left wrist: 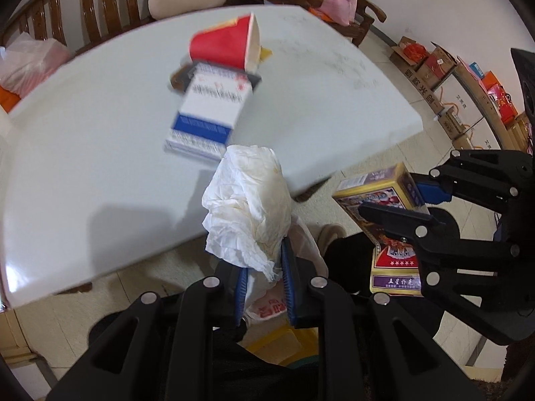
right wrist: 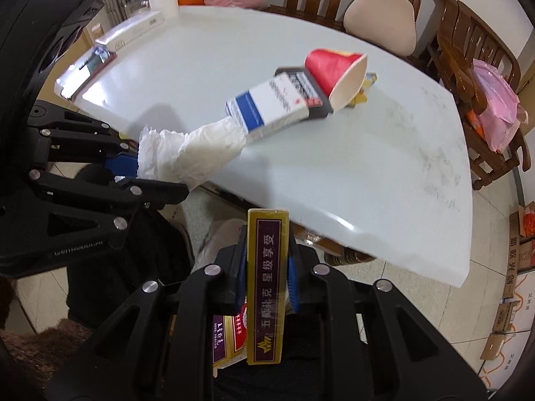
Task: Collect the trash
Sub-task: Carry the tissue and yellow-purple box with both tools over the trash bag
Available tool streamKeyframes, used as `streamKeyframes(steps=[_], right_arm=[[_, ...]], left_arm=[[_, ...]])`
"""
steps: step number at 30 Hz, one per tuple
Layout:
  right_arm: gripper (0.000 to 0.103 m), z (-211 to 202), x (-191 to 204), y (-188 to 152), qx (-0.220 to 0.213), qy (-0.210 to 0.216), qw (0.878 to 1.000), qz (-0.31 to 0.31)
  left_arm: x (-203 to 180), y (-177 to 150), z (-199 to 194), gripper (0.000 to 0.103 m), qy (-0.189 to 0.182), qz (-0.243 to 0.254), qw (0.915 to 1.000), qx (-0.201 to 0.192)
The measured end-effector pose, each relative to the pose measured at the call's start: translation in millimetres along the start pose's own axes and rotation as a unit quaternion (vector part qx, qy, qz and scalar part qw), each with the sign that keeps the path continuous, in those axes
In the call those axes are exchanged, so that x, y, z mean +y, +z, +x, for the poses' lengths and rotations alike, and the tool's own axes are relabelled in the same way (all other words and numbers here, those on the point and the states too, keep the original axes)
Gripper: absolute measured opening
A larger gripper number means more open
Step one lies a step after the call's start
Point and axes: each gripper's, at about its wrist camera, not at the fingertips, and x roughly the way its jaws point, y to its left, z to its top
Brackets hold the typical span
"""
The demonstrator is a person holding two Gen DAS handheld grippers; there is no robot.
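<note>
Crumpled tissue [left wrist: 249,200] in left gripper [left wrist: 264,267]

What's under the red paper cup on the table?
The red paper cup lies tipped on the end of a white-and-blue box on the table. A yellow wrapper pokes out behind its rim. The rest under the cup is hidden.
</note>
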Motion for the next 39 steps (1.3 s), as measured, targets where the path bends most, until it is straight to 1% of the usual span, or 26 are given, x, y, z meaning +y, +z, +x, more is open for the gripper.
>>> streamKeyframes(steps=[4, 9, 13, 18, 22, 25, 30, 34, 39], right_arm=[[0.020, 13, 3, -15, 0.005, 0.004, 1.000, 0.002], [0.020, 37, 7, -35, 0.018, 0.009, 1.000, 0.008], [0.020, 56, 7, -48, 0.028, 0.004, 0.999, 0.014], [0.020, 83, 5, -61, 0.041, 0.004, 0.999, 0.027], [0.020, 104, 4, -70, 0.049, 0.003, 0.998, 0.038], [0.020, 117, 1, -78, 0.052, 0.001, 0.998, 0.046], [0.019, 144, -3, -84, 0.056, -0.008, 0.997, 0.060], [0.019, 162, -6, -85, 0.062, -0.007, 0.996, 0.068], [0.019, 183, -9, -83, 0.063, -0.016, 0.995, 0.074]], left_arm=[[-6, -16, 16, 0.019, 0.001, 0.009, 1.0000, 0.003], [-12, -34, 49, 0.019, -0.002, 0.005, 0.9998, 0.020], [-17, -42, 74, 0.019, -0.004, 0.003, 0.9996, 0.029], [-13, -50, 104, 0.019, -0.004, -0.005, 0.9989, 0.047], [-12, -54, 126, 0.019, 0.006, -0.002, 0.9982, 0.060], [-11, -60, 142, 0.019, 0.001, -0.006, 0.9975, 0.071], [-5, -66, 178, 0.019, -0.012, -0.018, 0.9948, 0.100], [4, -70, 206, 0.019, -0.024, -0.039, 0.9915, 0.121], [12, -71, 226, 0.019, -0.032, -0.059, 0.9887, 0.134]])
